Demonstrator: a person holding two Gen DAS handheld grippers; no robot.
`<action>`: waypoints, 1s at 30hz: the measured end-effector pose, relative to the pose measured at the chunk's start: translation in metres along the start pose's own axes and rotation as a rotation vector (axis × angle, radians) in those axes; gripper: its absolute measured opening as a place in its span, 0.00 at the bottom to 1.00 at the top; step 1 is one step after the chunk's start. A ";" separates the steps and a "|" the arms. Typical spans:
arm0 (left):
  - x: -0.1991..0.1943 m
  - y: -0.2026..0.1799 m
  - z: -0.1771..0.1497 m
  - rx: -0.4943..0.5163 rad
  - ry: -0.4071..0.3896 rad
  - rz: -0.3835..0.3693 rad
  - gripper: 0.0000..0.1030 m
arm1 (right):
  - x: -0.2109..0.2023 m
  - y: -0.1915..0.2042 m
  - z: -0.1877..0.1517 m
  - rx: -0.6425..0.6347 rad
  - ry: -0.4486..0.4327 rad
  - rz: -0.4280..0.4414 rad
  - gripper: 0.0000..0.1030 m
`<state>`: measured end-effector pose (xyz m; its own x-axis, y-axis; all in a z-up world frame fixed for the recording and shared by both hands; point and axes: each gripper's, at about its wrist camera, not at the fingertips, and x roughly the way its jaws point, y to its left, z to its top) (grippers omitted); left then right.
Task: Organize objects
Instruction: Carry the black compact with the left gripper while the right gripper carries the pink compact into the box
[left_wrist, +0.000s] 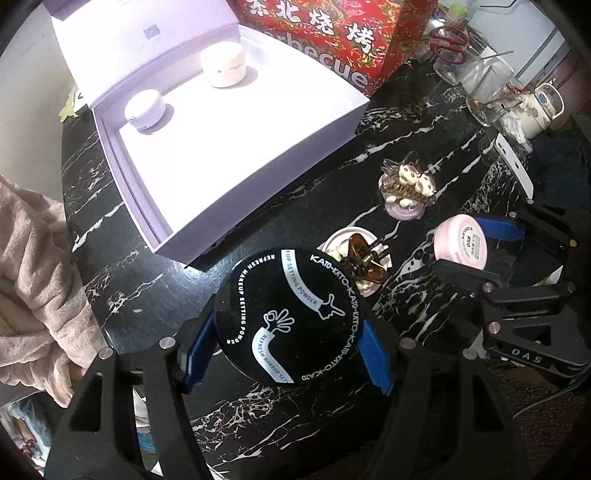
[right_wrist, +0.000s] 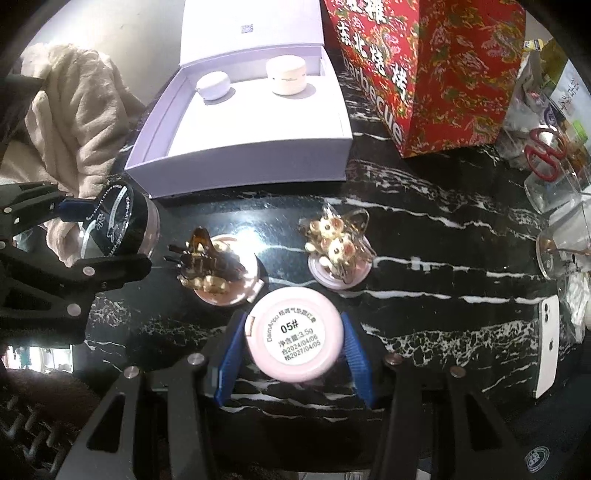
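My left gripper (left_wrist: 286, 338) is shut on a black round powder jar (left_wrist: 284, 314) and holds it above the black marble table (left_wrist: 129, 280). My right gripper (right_wrist: 295, 341) is shut on a pink round compact (right_wrist: 293, 334), label side up, also above the table. Each shows in the other view: the jar (right_wrist: 122, 221) at left, the compact (left_wrist: 460, 240) at right. An open lilac box (left_wrist: 229, 147) lies beyond, with two small cream jars (left_wrist: 144, 109) (left_wrist: 223, 64) at its far end; it also shows in the right wrist view (right_wrist: 251, 122).
Two pink dishes hold hair clips: a brown claw clip (right_wrist: 207, 258) and a clip with small figures (right_wrist: 336, 243). A red barbecue bag (right_wrist: 424, 70) stands at the back. Glasses and red scissors (right_wrist: 543, 155) sit at right, a white phone (right_wrist: 548, 347) near the edge. A beige cloth (right_wrist: 77, 107) lies at left.
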<state>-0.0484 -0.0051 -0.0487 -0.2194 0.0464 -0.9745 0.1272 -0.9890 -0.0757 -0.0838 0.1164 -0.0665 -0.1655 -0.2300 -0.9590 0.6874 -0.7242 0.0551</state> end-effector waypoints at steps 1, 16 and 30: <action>-0.001 0.001 0.000 -0.001 0.000 0.001 0.65 | 0.000 0.001 0.002 -0.006 -0.003 0.001 0.51; -0.012 0.020 0.013 -0.045 -0.029 0.007 0.65 | -0.004 0.008 0.033 -0.075 -0.007 0.026 0.51; -0.012 0.046 0.026 -0.088 -0.033 0.002 0.65 | 0.009 0.018 0.072 -0.131 0.011 0.046 0.51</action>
<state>-0.0654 -0.0544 -0.0349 -0.2503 0.0384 -0.9674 0.2119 -0.9728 -0.0934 -0.1243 0.0546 -0.0540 -0.1247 -0.2529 -0.9594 0.7803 -0.6222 0.0627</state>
